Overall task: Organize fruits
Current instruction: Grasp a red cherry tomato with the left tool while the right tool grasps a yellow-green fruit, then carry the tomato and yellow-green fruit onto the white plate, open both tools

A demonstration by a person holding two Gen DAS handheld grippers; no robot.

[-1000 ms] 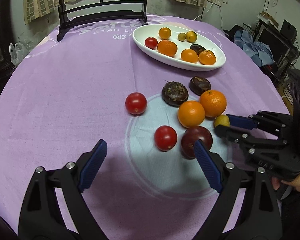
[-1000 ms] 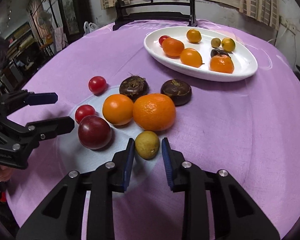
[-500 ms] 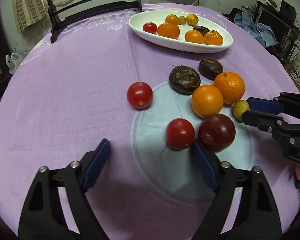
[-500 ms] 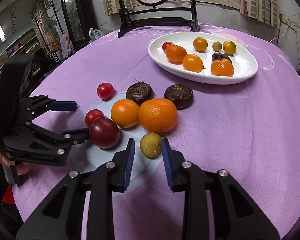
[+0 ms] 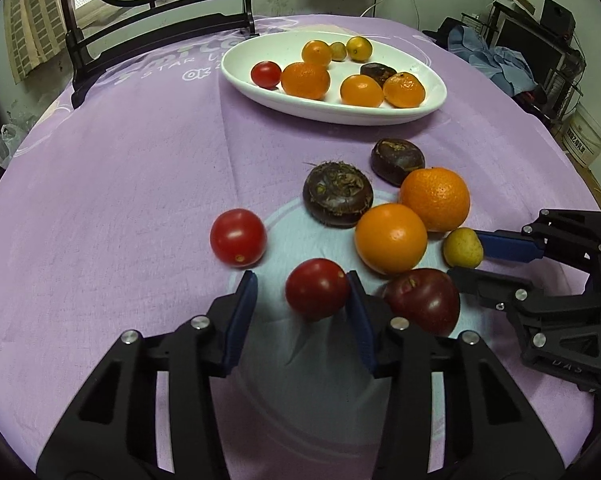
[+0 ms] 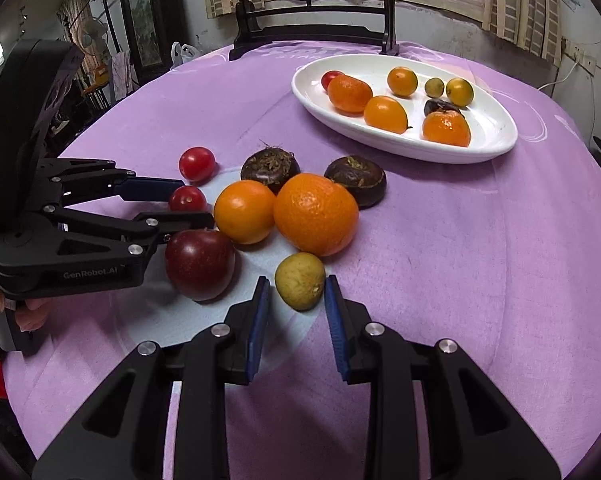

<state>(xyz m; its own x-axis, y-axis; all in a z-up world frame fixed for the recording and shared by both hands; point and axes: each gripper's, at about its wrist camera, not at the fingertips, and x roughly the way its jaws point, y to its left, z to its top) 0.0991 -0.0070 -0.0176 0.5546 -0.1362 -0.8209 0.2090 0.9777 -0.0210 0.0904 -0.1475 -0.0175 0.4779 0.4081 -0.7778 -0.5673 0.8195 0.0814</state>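
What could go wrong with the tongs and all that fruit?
The left tongs have just been closing around a red tomato; squeezing hard might squash it. Their right finger sits against the dark plum, which may roll. The right tongs flank a small yellow-green fruit that could slip out.

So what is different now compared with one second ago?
The left gripper came forward, and its fingers have just been closing around the near red tomato, a gap showing on one side. The right gripper and its yellow-green fruit, the other fruits and the white plate stayed put.
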